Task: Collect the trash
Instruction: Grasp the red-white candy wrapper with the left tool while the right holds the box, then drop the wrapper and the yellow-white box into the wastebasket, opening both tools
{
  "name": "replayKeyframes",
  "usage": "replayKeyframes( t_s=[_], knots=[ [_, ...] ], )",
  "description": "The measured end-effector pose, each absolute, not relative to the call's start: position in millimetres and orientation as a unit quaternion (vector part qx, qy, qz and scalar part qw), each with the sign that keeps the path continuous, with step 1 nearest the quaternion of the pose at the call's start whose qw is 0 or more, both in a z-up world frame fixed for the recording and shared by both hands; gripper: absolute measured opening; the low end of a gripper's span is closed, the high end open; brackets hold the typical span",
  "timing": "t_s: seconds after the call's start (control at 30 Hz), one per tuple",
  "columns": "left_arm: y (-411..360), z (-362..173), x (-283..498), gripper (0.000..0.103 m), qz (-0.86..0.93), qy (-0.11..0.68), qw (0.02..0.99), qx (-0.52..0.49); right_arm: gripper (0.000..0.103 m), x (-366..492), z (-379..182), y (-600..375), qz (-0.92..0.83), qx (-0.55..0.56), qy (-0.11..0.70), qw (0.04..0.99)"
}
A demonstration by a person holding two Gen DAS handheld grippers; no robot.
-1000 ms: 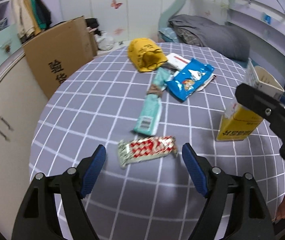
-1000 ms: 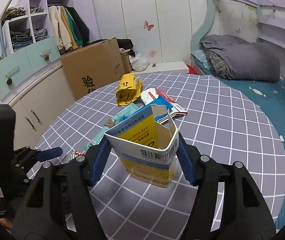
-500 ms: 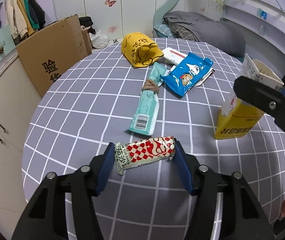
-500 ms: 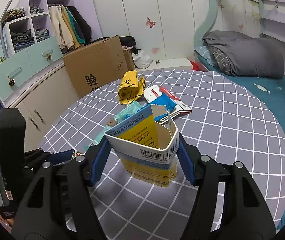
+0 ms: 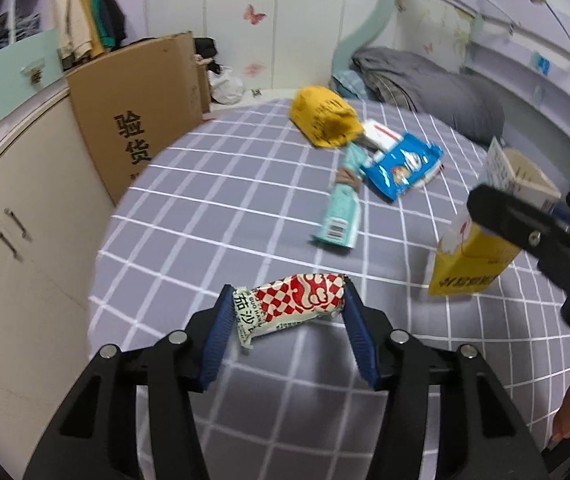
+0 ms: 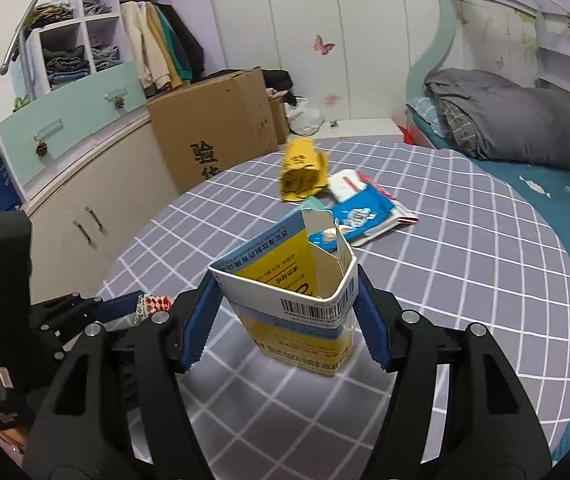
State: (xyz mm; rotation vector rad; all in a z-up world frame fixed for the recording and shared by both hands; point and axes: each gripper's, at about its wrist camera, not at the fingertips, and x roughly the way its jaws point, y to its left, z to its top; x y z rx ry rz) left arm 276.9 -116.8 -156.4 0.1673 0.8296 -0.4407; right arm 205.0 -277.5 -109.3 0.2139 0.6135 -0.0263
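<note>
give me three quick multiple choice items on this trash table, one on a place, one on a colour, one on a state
1. Where is the red-and-white checked snack wrapper?
A. between the left gripper's blue pads
B. inside the carton
C. under the yellow bag

2. What colour is the lower body of the open cardboard carton?
A. green
B. yellow
C. pink

3. What state is the right gripper in?
A. empty and open
B. closed on the carton's sides
C. out of sight

Answers: 1 A, the pads press both wrapper ends, having just closed. 2 B, yellow below the white band. 3 B, the pads touch both carton sides.
</note>
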Motion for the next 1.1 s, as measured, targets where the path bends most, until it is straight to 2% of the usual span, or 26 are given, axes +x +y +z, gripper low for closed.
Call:
replayKeyframes(
  t_s=[0.47,1.0,1.07,1.1],
  knots=[
    [11,-126,274,0.053,-0.131,0.363,0.922,-0.019,0.063,231,-94,-172,0.079,0.072,0.303,0.947],
    [208,-155,281,0.053,0.015,0.371,0.922,-0.114,0.063,295,-117,12,0.214,0.051,0.339,0.915],
    [224,-160,282,0.053,0.03,0.373,0.919,-0.12,0.065,304,-126,34,0.23,0.059,0.34,0.91],
    [233,-163,282,0.053,0.038,0.375,0.918,-0.122,0.072,308,-129,41,0.237,0.061,0.338,0.909]
  ],
)
